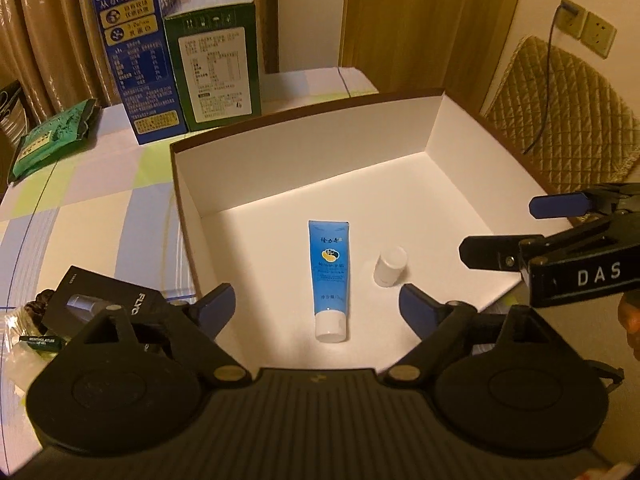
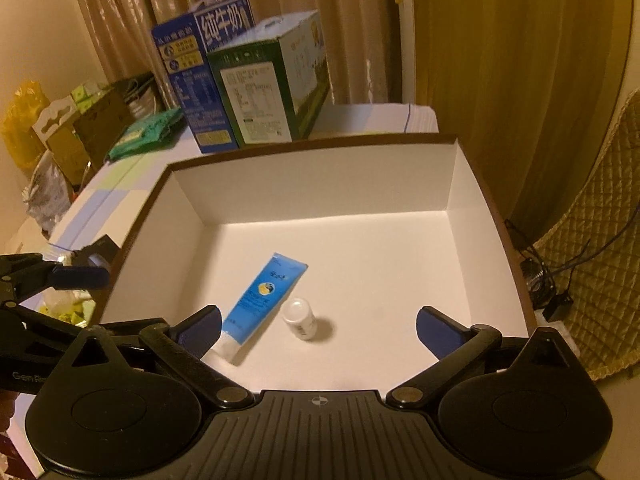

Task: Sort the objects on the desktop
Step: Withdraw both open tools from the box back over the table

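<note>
A blue tube with a white cap (image 1: 329, 278) (image 2: 260, 302) lies flat on the floor of a white box with a brown rim (image 1: 304, 148) (image 2: 312, 172). Right of it stands a small white bottle (image 1: 390, 266) (image 2: 299, 318). My left gripper (image 1: 318, 306) hovers above the box's near side, open, nothing touching its blue pads; the tube lies below the gap. My right gripper (image 2: 318, 330) is open wide above the bottle, apart from it. Its fingers (image 1: 556, 204) show at the right edge of the left wrist view.
Left of the box on the pastel checked tablecloth (image 1: 100, 200) lie a black carton (image 1: 96, 308), a lip-balm pack (image 1: 40, 342) and a green packet (image 1: 52, 138). A blue milk carton (image 1: 136, 60) and a green carton (image 1: 216, 64) stand behind. A quilted chair back (image 1: 560, 112) is right.
</note>
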Motion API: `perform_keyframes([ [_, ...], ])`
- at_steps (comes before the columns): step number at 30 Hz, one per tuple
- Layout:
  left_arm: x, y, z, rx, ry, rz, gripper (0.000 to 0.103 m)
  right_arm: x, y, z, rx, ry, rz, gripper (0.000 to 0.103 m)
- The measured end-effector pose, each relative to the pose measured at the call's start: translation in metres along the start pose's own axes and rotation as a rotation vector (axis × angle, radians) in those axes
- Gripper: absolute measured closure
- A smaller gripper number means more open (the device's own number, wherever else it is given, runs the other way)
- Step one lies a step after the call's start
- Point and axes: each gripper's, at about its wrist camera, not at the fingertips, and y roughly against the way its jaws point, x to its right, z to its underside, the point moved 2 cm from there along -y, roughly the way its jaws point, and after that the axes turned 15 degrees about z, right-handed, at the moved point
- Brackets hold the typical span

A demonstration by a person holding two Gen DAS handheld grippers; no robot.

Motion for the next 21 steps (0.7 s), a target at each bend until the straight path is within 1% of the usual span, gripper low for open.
perform_keyframes([
  [5,0.002,0.024,0.011,0.04,-0.007,-0.004,0.016,-0.01,0.018,0.008,0.033,-0.008,0.004,0.002],
  [9,0.001,0.041,0.021,0.056,-0.008,-0.003,0.016,-0.018,0.032,0.016,0.049,-0.026,-0.003,0.002],
  [16,-0.006,0.07,0.042,0.074,0.002,-0.021,0.016,-0.039,0.049,0.031,0.057,-0.018,-0.011,0.002],
  [21,-0.012,0.089,0.055,0.081,0.005,-0.015,0.016,-0.052,0.056,0.04,0.05,-0.036,-0.015,0.002],
])
